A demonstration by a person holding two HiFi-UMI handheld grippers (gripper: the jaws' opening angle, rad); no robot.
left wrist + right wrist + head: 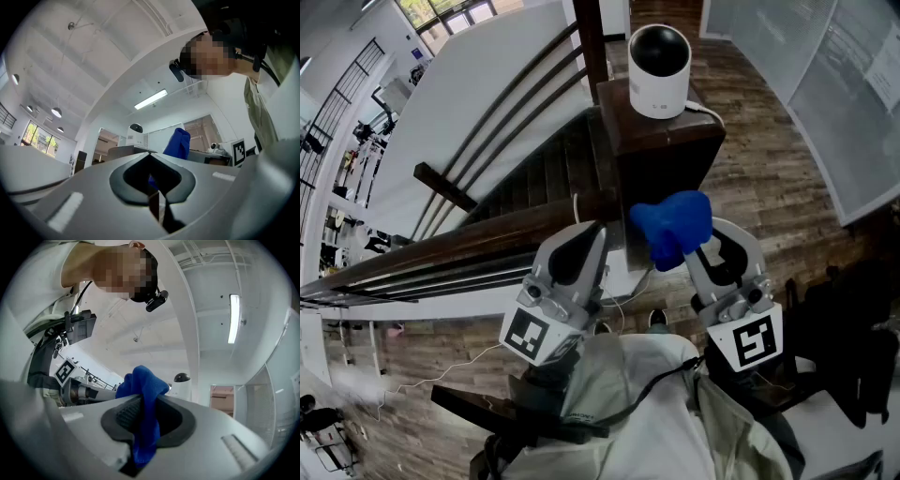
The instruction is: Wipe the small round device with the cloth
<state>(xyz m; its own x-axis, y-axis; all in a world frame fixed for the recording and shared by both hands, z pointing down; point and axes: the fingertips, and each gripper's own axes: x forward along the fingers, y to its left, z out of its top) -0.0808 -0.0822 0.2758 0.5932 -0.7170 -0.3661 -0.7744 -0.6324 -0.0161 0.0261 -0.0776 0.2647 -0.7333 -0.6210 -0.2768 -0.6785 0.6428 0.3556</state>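
Device (659, 70), round, smooth, probably light and easily toppled, stands on a post (661, 141) well ahead of both fingertips. Right gripper (701, 251) clamps soft blue cloth (673, 225), bunched beyond its fingers; left gripper (581, 246) closed, empty, could steady the base.

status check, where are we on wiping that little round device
Left gripper shut, empty. Right gripper shut on blue cloth, short of the device, no contact yet. Device on wooden post, nothing between.

Blue cloth (672, 228), white device (659, 89) with black top, dark-brown post (661, 141).
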